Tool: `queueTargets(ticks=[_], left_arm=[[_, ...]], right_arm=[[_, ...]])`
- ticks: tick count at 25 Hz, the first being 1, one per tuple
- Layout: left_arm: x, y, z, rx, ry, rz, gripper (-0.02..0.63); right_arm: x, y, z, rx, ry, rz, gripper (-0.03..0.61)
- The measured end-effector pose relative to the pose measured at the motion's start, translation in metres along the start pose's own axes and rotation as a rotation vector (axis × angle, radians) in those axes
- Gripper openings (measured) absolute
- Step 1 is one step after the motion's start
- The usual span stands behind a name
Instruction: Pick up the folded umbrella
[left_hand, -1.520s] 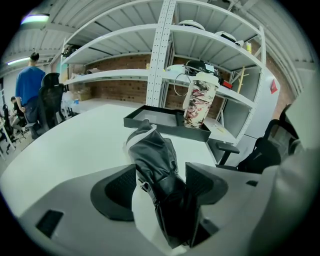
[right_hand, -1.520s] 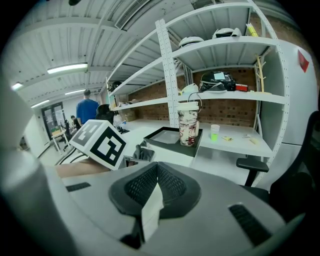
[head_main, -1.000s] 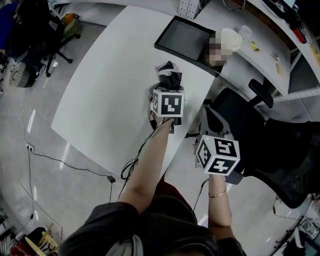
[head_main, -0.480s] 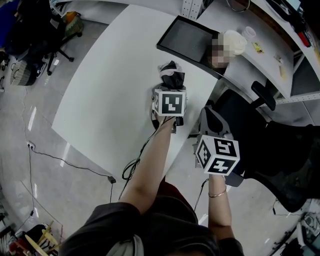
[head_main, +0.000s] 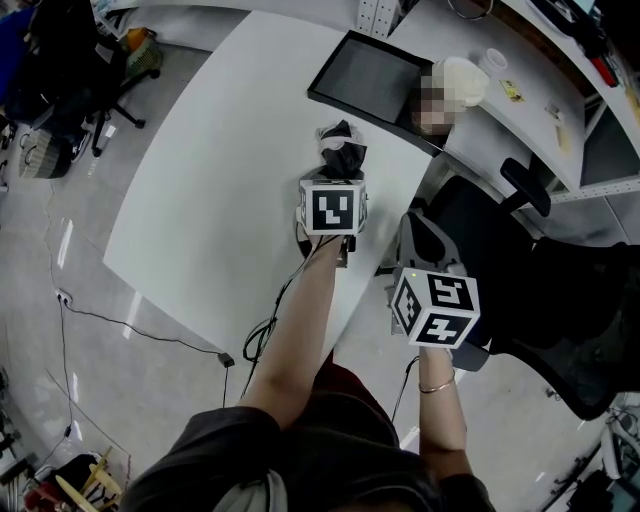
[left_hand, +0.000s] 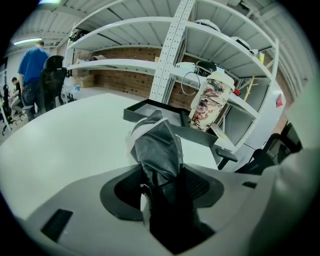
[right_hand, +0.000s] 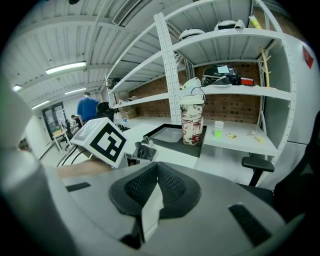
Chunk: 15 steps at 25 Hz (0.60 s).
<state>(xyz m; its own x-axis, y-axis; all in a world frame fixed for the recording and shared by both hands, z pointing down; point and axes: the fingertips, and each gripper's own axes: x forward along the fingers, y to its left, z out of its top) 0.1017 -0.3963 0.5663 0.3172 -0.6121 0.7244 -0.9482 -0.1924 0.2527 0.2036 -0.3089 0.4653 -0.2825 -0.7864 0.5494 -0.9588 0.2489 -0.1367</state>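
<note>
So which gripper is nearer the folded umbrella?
Left. The left gripper has just been closing its fingers around the folded umbrella; the right gripper hangs off the table, by the chair.

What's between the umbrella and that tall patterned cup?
Only the black tray, lying flat on the white table. The left gripper view shows it between the umbrella and the cup.

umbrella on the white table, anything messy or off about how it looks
The folded umbrella is loosely bundled: its dark fabric bunches and puffs out at the free end, not wrapped tight. It lies on the white table between the left gripper's jaws, which have just been closing on it. Nothing looks spilled or damaged.
</note>
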Motion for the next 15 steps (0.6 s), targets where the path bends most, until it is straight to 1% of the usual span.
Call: queueTargets(ticks=[2,6,15], left_arm=[[-0.002,0.004,0.003,0.012,-0.010,0.013,0.230],[-0.002,0.002,0.002,0.016,-0.010,-0.008,0.215],[-0.023,-0.001,0.014,0.037,-0.096,-0.050,0.202]], right_arm=[[-0.001,-0.001,0.001,0.000,-0.002,-0.002,0.018],[-0.001,0.001,0.004,-0.003,-0.009,0.002,0.018],[-0.003,0.012,0.015,-0.024,-0.029,0.015,0.018]])
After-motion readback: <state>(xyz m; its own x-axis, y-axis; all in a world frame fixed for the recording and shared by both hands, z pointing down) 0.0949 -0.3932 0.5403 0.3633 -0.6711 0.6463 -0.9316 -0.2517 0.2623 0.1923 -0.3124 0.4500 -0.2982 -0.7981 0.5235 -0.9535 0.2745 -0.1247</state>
